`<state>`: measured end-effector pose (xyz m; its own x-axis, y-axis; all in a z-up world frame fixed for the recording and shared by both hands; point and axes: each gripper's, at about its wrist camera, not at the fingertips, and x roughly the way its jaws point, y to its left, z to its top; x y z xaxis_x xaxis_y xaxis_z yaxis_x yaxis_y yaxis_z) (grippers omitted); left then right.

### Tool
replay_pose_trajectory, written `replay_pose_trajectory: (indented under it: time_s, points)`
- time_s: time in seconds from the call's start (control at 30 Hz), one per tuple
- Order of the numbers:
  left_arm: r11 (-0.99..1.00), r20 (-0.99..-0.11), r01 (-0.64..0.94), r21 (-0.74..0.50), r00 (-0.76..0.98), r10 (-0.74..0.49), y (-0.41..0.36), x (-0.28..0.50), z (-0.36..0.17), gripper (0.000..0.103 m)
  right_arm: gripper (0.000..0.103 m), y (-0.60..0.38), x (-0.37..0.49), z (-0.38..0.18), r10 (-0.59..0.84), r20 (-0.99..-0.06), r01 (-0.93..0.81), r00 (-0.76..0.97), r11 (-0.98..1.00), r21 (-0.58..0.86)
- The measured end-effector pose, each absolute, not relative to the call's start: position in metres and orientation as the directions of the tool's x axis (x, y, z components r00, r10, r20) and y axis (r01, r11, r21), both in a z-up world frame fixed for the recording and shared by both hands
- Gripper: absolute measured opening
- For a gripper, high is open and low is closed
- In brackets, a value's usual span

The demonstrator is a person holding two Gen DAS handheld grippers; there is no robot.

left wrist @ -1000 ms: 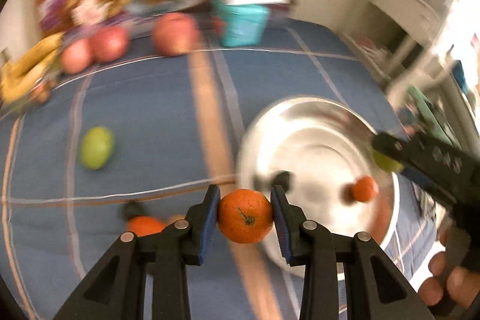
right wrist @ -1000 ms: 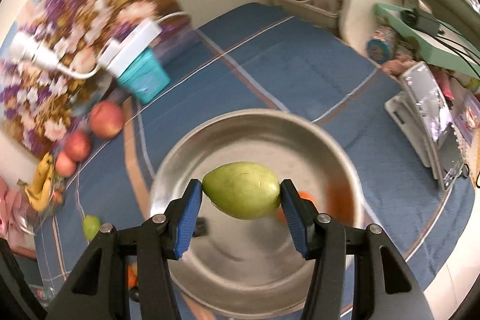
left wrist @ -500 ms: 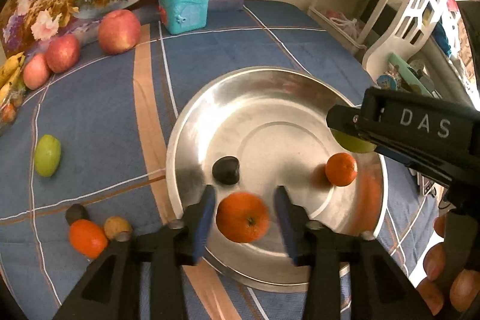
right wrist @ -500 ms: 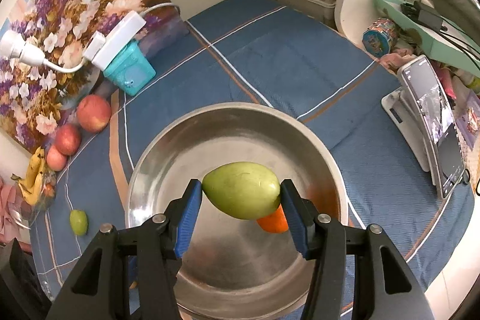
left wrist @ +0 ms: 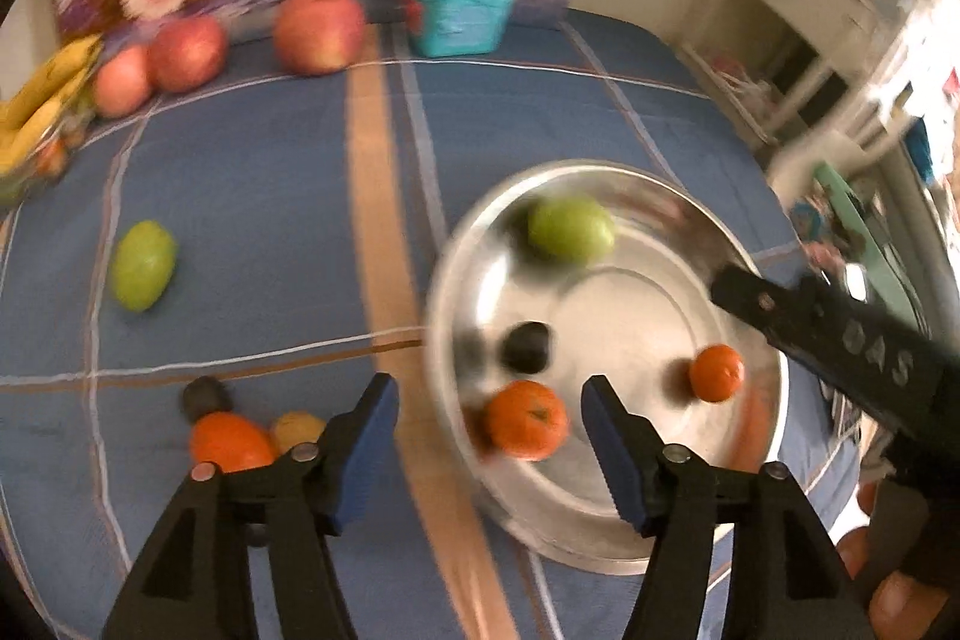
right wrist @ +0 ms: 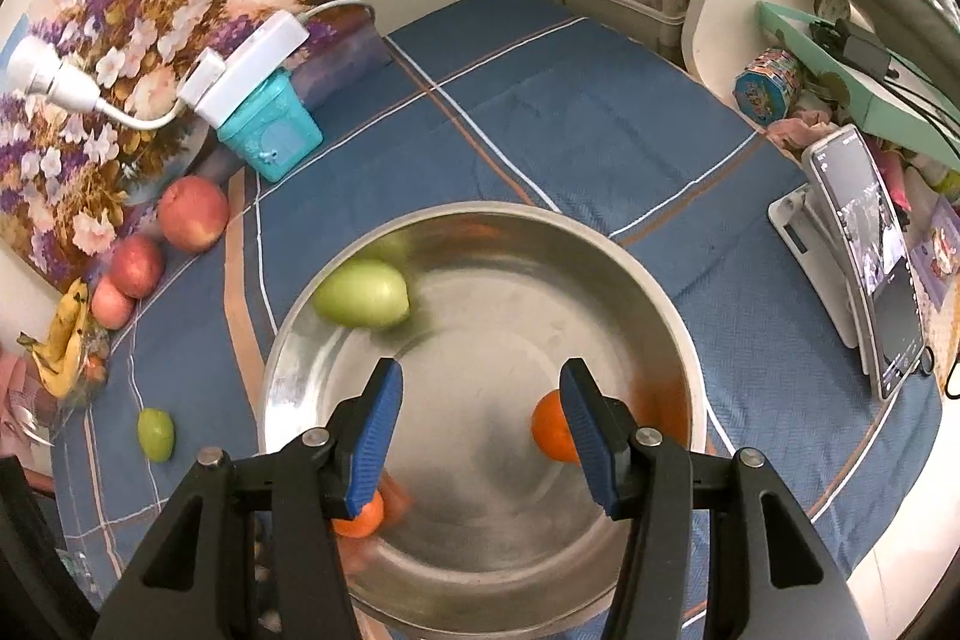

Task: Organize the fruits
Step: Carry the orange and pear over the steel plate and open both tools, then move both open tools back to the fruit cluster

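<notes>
Steel bowl (right wrist: 672,316) on blue plaid cloth (left wrist: 252,196) holds 2 oranges (left wrist: 527,419), green fruit (right wrist: 362,302), dark fruit (left wrist: 526,346). Left gripper (left wrist: 489,451) just been opening, jaws spread, nothing pinched. Right gripper (right wrist: 480,439) spread, empty; "DAS" readable on its body. Loose fruit left of bowl; apples (left wrist: 320,29), bananas (left wrist: 42,100), teal box (left wrist: 461,10) behind.

green fruit (right wrist: 362,302), two oranges (left wrist: 527,419) inside steel bowl (right wrist: 672,316)
</notes>
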<state>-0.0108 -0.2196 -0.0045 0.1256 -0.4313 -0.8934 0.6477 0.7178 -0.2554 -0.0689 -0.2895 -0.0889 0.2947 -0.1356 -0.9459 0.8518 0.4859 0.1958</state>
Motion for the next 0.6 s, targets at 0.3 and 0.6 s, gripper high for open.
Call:
replay_pose_trajectory:
  time_s: [0.3, 0.6]
  points:
    - [0.870, -0.909, 0.431, -0.240, 0.215, -0.358, -0.155, 0.046, 0.003, 0.077, 0.056, -0.263, -0.043, -0.082, -0.119, -0.950, 0.805, 0.289, 0.567, 0.173]
    - [0.924, -0.905, 0.310, -0.225, 0.284, -0.316, -0.094, 0.083, 0.014, 0.082, 0.056, -0.210, 0.001, -0.060, -0.071, -0.931, 0.687, 0.357, 0.696, 0.210]
